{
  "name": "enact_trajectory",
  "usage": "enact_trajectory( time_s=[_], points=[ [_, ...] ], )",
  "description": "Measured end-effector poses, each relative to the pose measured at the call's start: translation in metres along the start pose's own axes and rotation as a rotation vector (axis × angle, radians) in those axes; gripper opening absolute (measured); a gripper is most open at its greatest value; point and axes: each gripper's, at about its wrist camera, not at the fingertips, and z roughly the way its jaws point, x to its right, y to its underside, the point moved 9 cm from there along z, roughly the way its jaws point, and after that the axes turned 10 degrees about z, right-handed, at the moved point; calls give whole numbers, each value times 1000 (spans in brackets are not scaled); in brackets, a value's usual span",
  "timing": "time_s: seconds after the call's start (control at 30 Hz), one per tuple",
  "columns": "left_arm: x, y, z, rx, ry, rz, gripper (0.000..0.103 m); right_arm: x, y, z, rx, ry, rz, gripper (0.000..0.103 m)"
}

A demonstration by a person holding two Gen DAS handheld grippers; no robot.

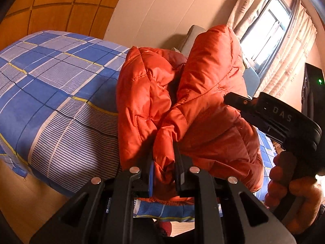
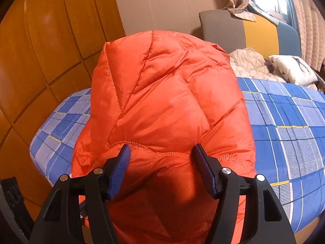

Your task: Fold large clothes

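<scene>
Left hand-held gripper [image 1: 164, 174] pinching orange puffer jacket [image 1: 182, 101] edge, lower centre; right hand-held gripper [image 2: 160, 169] spread, fabric between. Slick nylon probably slips free, bundle flops over bed [image 1: 50, 81] edge.

Bedroom: bed [image 2: 284, 122] with blue plaid sheet, wood-panelled wall [image 2: 40, 50], beige wall [image 1: 162, 10], sunlit curtained window [image 1: 268, 30], multicoloured chair [image 2: 254, 32].

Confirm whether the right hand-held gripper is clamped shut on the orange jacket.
No: the right hand-held gripper has its jaws spread wide, with the orange jacket bulging between them unpinched.
</scene>
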Motion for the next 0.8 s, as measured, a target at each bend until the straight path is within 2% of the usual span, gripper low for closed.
enact_trajectory(
  time_s=[0.1, 0.27, 0.33, 0.4, 0.5, 0.63, 0.73, 0.8],
  points=[
    [0, 0, -1, 3, -2, 4, 14, 0, 1, 4, -8, 5, -3, 65],
    [-4, 3, 3, -6, -12, -4, 15, -6, 16, 32, -75, 50, -86, 66],
    [-9, 4, 6, -15, 4, -33, 15, -7, 17, 33, -80, 55, -89, 66],
    [-9, 5, 6, -20, 3, -30, 15, -6, 14, 27, -85, 19, -60, 66],
    [-5, 3, 2, -22, -8, -3, 18, 2, 8, 6, -83, -81, 31, 75],
    [-1, 0, -3, -26, -33, 26, 22, 28, 4, -22, -19, -91, 94, 86],
    [0, -2, -5, -27, -54, 41, 28, 58, 10, -29, -15, -82, 155, 93],
    [-4, -4, -6, -31, -68, 40, 38, 81, 19, -27, -36, -95, 217, 93]
  ],
)
